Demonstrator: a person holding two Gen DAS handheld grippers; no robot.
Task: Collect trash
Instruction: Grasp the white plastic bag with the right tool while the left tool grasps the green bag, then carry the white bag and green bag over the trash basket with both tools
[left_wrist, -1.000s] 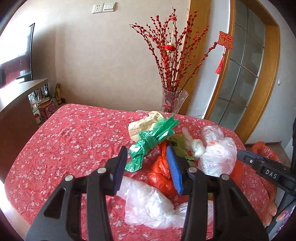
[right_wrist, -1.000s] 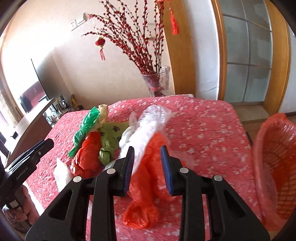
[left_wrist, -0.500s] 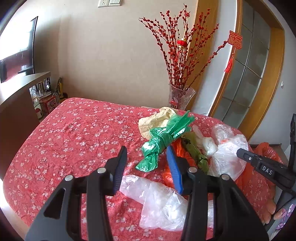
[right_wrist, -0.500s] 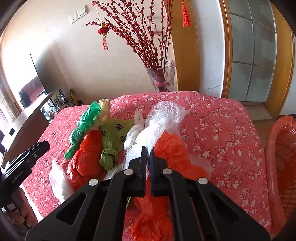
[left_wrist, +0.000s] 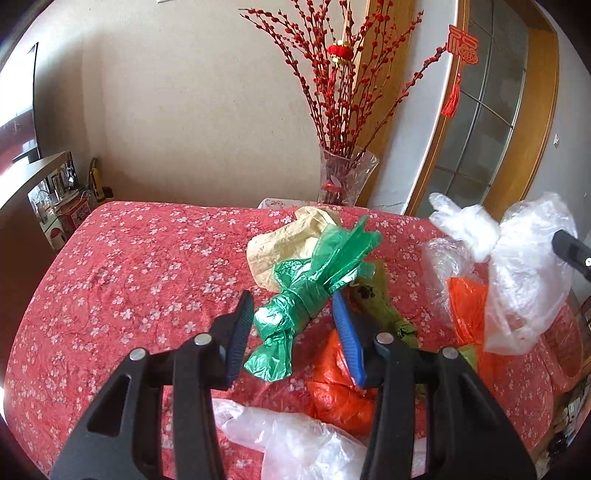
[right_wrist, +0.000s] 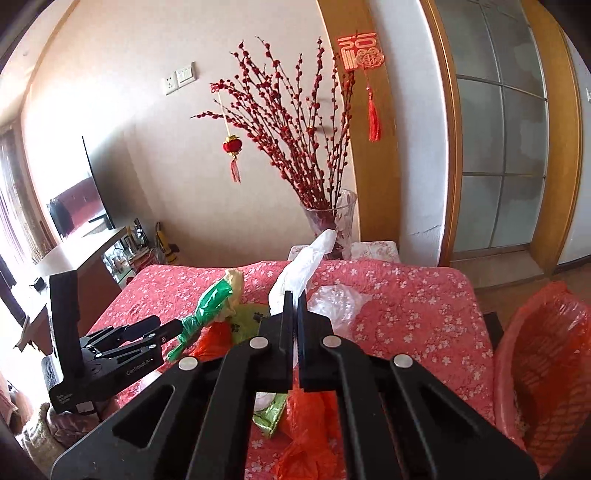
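Right tool (right_wrist: 294, 317) pinching white bag (right_wrist: 303, 269) clear of the table (left_wrist: 122, 266), likely bound for the basket (right_wrist: 546, 354); left tool (left_wrist: 291, 332) spread astride green bag (left_wrist: 310, 291), poised to grip.

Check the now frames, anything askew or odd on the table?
One oddity: the right gripper, jaws shut on the white bag, also drags a clear bag and an orange bag up with it. The rest is expected litter: green bag between the left gripper's open jaws. Vase upright.
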